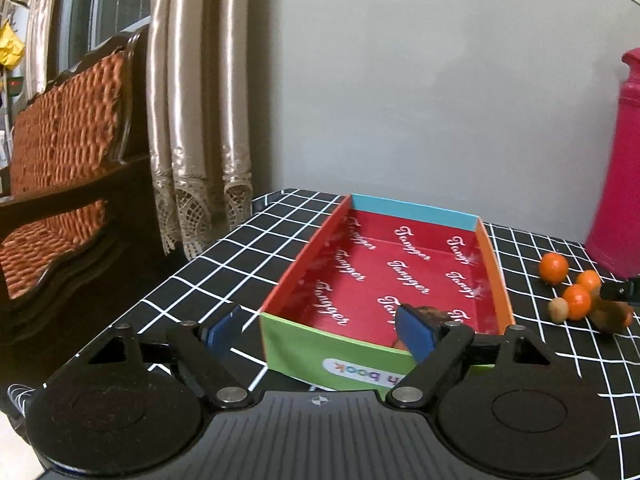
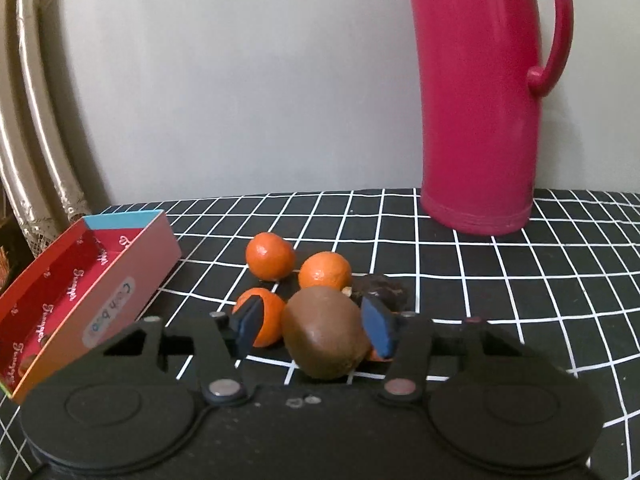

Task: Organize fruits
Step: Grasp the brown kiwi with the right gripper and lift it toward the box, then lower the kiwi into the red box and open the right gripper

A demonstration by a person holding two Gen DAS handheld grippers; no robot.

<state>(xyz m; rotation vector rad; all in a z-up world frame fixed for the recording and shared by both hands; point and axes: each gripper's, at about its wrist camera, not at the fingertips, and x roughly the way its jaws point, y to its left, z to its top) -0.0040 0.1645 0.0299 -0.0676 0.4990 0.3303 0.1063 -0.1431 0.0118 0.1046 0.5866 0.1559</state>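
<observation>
The right gripper [image 2: 314, 330] fingers flank the kiwi [image 2: 325, 334], grip unclear; left gripper [image 1: 320, 330] fingers released.

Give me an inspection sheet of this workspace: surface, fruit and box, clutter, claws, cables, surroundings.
Surface: black tablecloth with white grid.
Job's things: open red-lined box, a brown item partly hidden at its near end; three oranges and a brown kiwi-like fruit beside it.
Clutter: pink jug; dark lump behind the fruit; small tan item.
Claws: left claw open, empty, at the box's near wall; right claw around the brown fruit, left pad apart from it.
Cables: nothing seen.
Surroundings: wall, curtain, wooden sofa.
</observation>
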